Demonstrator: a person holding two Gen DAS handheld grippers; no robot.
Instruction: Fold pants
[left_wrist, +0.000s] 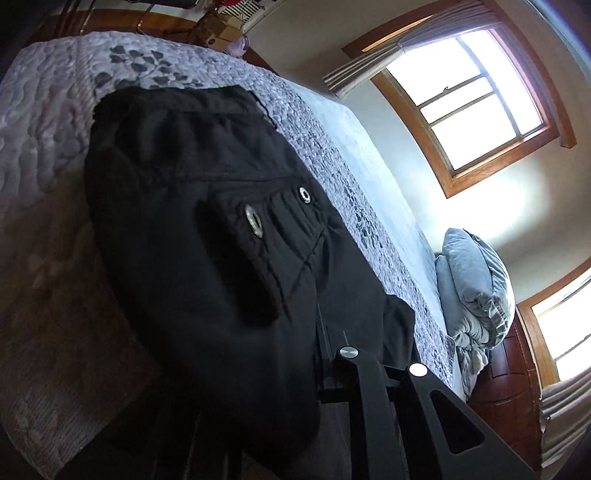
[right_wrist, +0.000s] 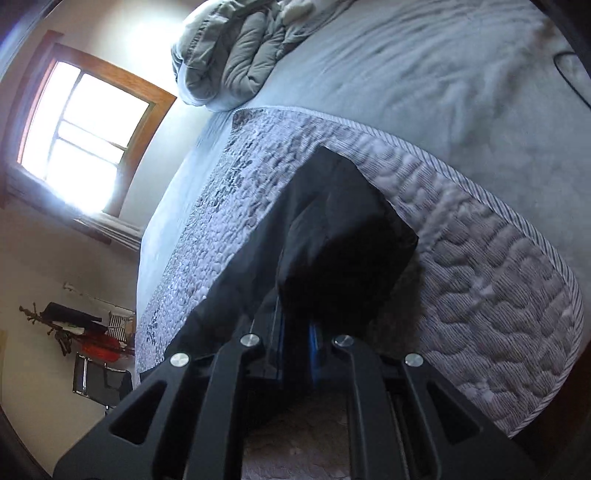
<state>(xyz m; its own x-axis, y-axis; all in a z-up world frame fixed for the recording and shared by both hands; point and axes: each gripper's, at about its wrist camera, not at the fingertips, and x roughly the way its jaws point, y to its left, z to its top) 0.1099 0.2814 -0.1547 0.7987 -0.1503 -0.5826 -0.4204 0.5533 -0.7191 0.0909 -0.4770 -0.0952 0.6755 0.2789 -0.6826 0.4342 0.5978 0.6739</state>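
Black pants (left_wrist: 203, 221) lie bunched on the quilted bedspread (left_wrist: 44, 147), the waist with two metal eyelets (left_wrist: 254, 220) facing up. In the left wrist view, my left gripper (left_wrist: 325, 332) is at the bottom, shut on the near edge of the pants, and the cloth drapes over its fingertips and hides them. In the right wrist view, my right gripper (right_wrist: 295, 317) is shut on another part of the pants (right_wrist: 332, 229). A dark fold rises from between its fingers and hangs over the quilt (right_wrist: 480, 277).
A crumpled grey duvet (left_wrist: 476, 288) sits at the head of the bed by a dark wooden headboard (left_wrist: 509, 387). Bright windows (left_wrist: 469, 103) line the wall. A chair piled with clothes (right_wrist: 96, 369) stands beyond the bed's far side.
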